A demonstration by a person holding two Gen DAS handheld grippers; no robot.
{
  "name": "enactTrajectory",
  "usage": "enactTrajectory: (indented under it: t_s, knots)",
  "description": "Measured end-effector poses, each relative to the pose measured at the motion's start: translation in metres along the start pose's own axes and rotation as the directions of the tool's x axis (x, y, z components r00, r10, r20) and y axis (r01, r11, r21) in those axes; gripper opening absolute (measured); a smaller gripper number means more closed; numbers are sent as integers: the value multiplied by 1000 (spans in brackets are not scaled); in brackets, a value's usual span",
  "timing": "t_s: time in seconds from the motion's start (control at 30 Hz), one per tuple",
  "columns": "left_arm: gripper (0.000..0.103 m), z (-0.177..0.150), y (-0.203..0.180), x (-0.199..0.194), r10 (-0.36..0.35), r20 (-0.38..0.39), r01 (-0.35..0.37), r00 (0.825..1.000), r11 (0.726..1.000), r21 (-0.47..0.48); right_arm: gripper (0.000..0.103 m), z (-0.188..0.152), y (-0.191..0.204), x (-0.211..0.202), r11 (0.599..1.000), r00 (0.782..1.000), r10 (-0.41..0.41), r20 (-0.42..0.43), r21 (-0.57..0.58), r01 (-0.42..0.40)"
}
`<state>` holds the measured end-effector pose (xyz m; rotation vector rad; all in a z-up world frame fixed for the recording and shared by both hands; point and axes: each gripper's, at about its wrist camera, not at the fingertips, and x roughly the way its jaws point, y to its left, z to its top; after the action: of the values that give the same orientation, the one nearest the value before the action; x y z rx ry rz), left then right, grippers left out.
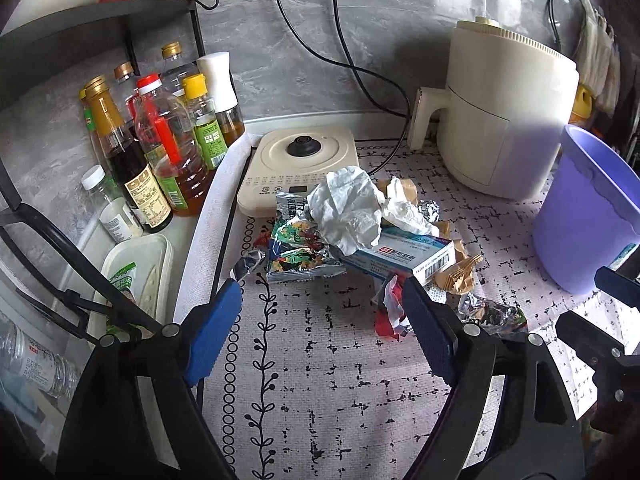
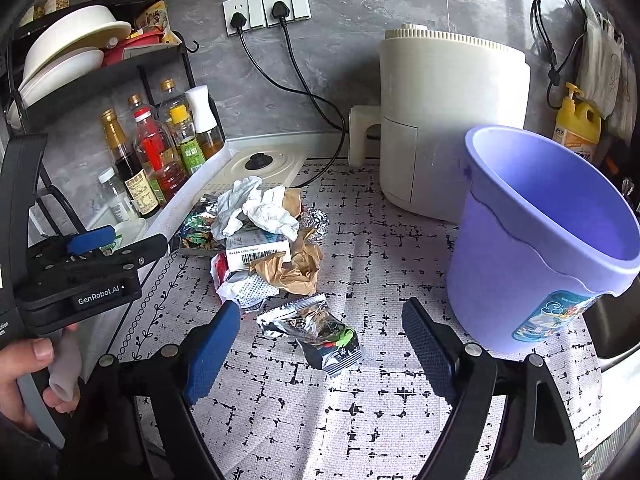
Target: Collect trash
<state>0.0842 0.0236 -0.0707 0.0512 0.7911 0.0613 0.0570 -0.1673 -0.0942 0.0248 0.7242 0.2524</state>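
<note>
Both tongs wide open, empty. Trash pile (image 1: 360, 236) just beyond left gripper (image 1: 322, 300); foil wrapper (image 2: 316, 330) between right gripper (image 2: 320, 320) fingers.

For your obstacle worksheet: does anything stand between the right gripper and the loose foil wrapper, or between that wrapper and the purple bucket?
Nothing visible does. The foil wrapper lies alone on the mat, just ahead of the right gripper, whose jaws are open. Only bare mat separates it from the purple bucket, which stands upright, mouth open.
</note>
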Motion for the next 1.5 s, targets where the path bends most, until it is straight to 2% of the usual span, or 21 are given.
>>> enactTrajectory:
  t_s: [0.27, 0.43, 0.7, 0.93, 0.97, 1.0, 1.03, 1.13, 1.37, 1.5]
  knots:
    - [65, 1, -11, 38, -53, -58, 55, 997, 998, 33, 72, -9, -7, 26, 999, 998, -14, -69, 37, 17]
    - [59, 2, -19, 56, -103, -85, 108, 991, 993, 54, 68, -13, -11, 37, 998, 995, -27, -101, 60, 33]
    - [59, -7, -33, 78, -165, -144, 175, 976, 983, 62, 67, -17, -11, 44, 996, 991, -36, -132, 77, 46]
    - [60, -13, -49, 86, -238, -160, 247, 958, 968, 45, 67, -22, -10, 47, 997, 988, -29, -151, 72, 40]
    - [54, -13, -50, 86, -247, -161, 255, 956, 966, 35, 67, -23, -9, 47, 997, 988, -26, -152, 70, 37]
    - [44, -12, -50, 86, -259, -160, 267, 952, 964, 25, 67, -23, -8, 48, 997, 988, -24, -151, 66, 34]
    - [30, -11, -51, 84, -272, -160, 278, 949, 960, 17, 67, -24, -6, 48, 998, 988, -22, -152, 61, 32]
    - [23, -10, -48, 71, -255, -124, 260, 959, 965, 26, 65, -26, -2, 54, 998, 987, -8, -160, 54, 17]
    - [22, -11, -21, 39, -164, -46, 165, 985, 986, 17, 64, -34, 10, 71, 1000, 982, 20, -186, 25, -16]
    - [22, -14, -9, 29, -105, -28, 106, 994, 994, 9, 65, -39, 13, 80, 1000, 979, 20, -204, 4, -20]
